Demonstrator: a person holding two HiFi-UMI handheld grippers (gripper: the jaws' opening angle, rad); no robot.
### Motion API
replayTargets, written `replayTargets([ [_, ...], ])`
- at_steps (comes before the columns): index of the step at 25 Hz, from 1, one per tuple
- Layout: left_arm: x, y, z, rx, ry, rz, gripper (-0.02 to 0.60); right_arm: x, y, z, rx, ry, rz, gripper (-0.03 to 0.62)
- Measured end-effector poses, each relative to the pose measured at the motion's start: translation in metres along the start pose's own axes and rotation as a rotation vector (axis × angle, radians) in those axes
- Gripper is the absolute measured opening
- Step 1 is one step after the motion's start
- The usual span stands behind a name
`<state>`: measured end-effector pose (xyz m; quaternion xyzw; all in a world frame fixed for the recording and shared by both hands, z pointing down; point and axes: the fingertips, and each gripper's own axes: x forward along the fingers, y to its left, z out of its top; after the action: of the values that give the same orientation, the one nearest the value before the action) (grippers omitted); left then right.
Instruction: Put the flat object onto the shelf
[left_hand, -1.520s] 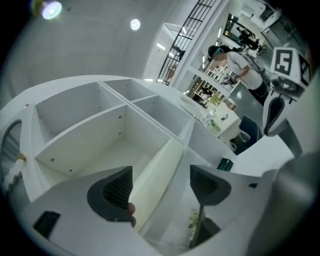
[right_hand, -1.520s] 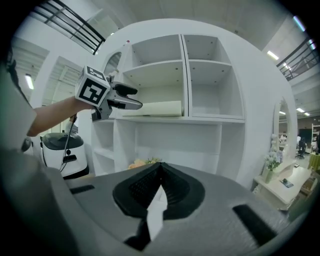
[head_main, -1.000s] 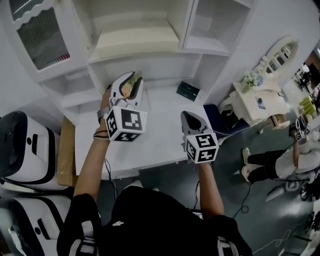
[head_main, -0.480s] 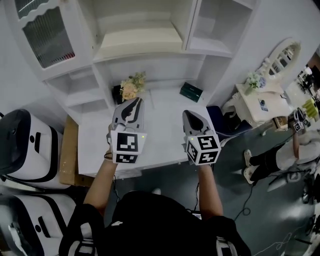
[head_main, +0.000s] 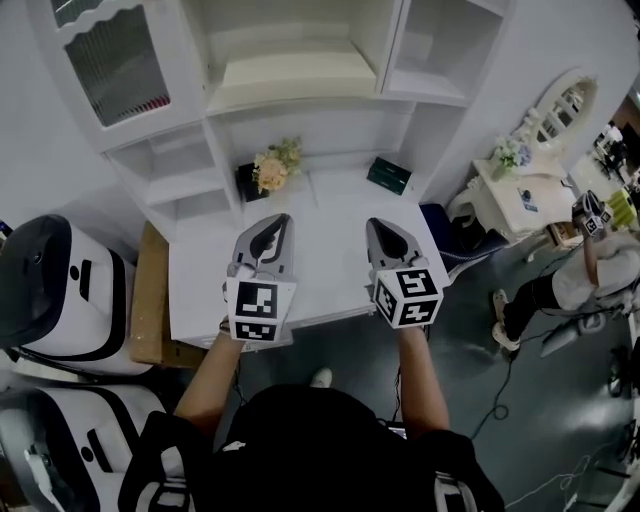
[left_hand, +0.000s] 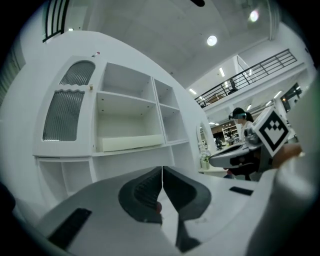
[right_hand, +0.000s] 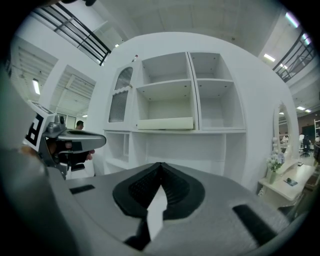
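The flat object, a dark green box (head_main: 389, 175), lies at the back right of the white desk (head_main: 330, 275), under the white shelf unit (head_main: 300, 110). My left gripper (head_main: 277, 222) hovers over the desk's middle, well short of the box. Its jaws have just been closing and are shut with nothing between them (left_hand: 162, 170). To its right, level with it, my right gripper (head_main: 383, 226) is shut and empty (right_hand: 160, 165). Both gripper views look at the shelf unit's open compartments (right_hand: 167, 100).
A bunch of flowers (head_main: 272, 168) in a dark holder stands at the desk's back left. A cream tray (head_main: 290, 72) sits on the middle shelf. White-and-black machines (head_main: 50, 300) stand left of the desk. A vanity table (head_main: 530, 190) and a person (head_main: 580, 280) are at the right.
My left gripper has drawn back from the flowers toward the desk's front, rolled upright and shut. The flowers stay at the back. My right gripper has barely shifted.
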<state>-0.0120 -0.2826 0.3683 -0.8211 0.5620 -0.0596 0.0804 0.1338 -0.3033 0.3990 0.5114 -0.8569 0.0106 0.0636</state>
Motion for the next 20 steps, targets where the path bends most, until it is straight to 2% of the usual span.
replayTargets([
  [5, -0.036, 0.003, -0.005, 0.01, 0.017, -0.009, 0.011, -0.017, 0.033, 0.005, -0.013, -0.008, -0.004, 0.0],
  [17, -0.123, 0.018, 0.001, -0.072, 0.007, -0.038, 0.006, -0.071, 0.104, 0.019, -0.014, -0.045, -0.028, -0.002],
  [20, -0.141, 0.017, 0.002, -0.064, -0.008, -0.054, 0.006, -0.085, 0.118, 0.02, -0.013, -0.047, -0.041, 0.0],
])
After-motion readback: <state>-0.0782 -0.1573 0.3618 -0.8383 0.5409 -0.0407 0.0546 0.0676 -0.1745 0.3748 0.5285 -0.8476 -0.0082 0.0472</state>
